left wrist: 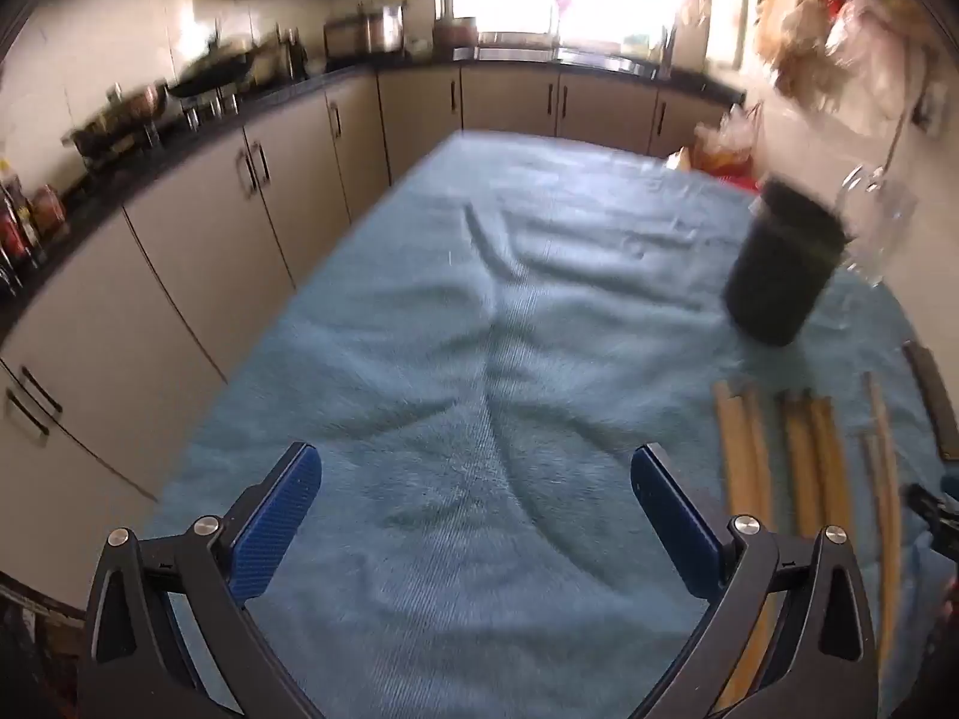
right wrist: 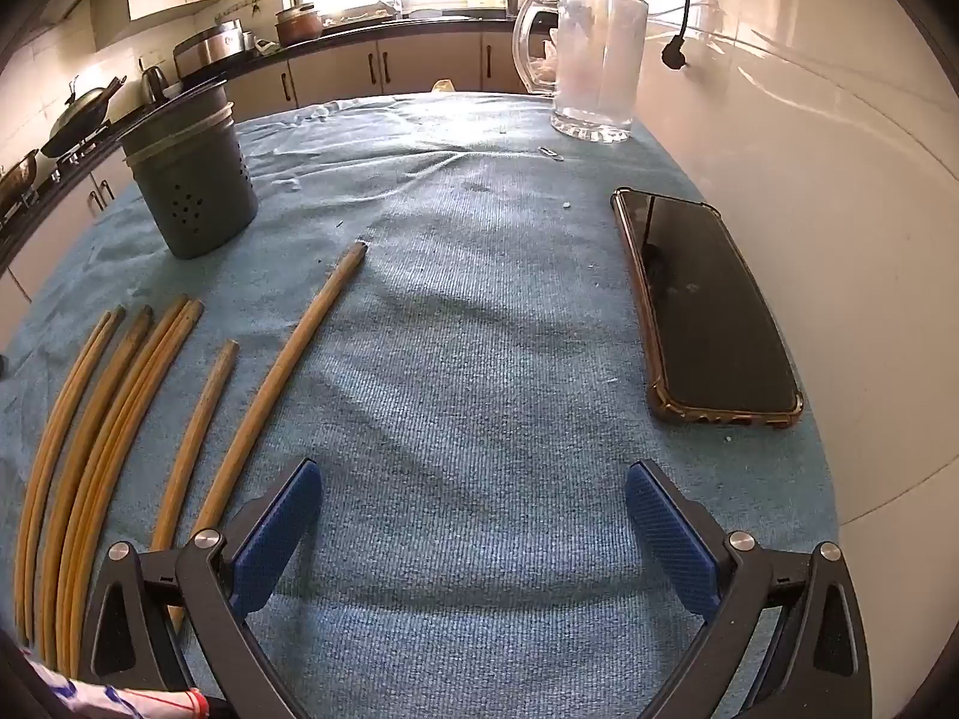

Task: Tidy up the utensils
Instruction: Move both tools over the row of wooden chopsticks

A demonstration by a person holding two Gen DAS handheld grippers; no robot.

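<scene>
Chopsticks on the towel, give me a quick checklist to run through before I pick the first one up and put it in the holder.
1. Right gripper open, nothing in it: ok.
2. Left gripper open, nothing in it: ok.
3. Chopsticks lying flat, separate enough to grab the rightmost: ok.
4. Grey holder upright, mouth free: ok.
5. Phone clear of the chopsticks: ok.
6. Holder contents: cannot tell.

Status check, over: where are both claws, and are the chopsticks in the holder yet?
Left claw open, empty. Right claw open, empty. Chopsticks on blue towel, none in grey holder. Phone lies right, clear of path.
</scene>
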